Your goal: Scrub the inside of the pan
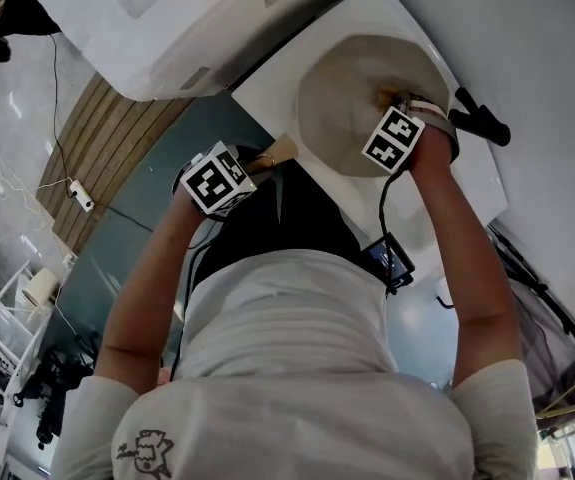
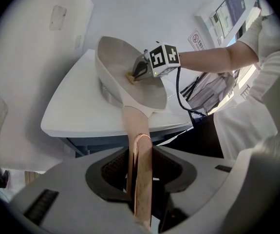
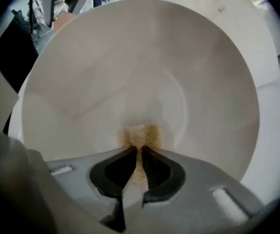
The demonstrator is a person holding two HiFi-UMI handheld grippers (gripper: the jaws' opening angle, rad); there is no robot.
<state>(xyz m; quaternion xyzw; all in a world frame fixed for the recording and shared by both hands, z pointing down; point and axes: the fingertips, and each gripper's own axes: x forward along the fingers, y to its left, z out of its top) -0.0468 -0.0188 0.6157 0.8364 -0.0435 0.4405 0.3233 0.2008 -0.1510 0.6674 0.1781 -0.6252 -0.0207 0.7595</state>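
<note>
A cream pan (image 1: 362, 88) (image 2: 130, 77) (image 3: 144, 72) stands on a white table (image 1: 287, 63), its wooden handle (image 2: 140, 174) (image 1: 279, 151) pointing toward me. My left gripper (image 2: 140, 179) (image 1: 252, 168) is shut on that handle, at the pan's near left. My right gripper (image 3: 139, 152) (image 1: 407, 103) (image 2: 142, 69) reaches down into the pan and is shut on a small tan sponge (image 3: 140, 136) (image 2: 131, 77) (image 1: 387, 96), which presses on the pan's inner wall near the bottom.
A black handle-like object (image 1: 482, 118) lies on the table right of the pan. A white chair back (image 2: 37, 62) stands at the table's far side. A cable (image 1: 382, 203) hangs from the right gripper. Wooden floor (image 1: 107, 143) lies to the left.
</note>
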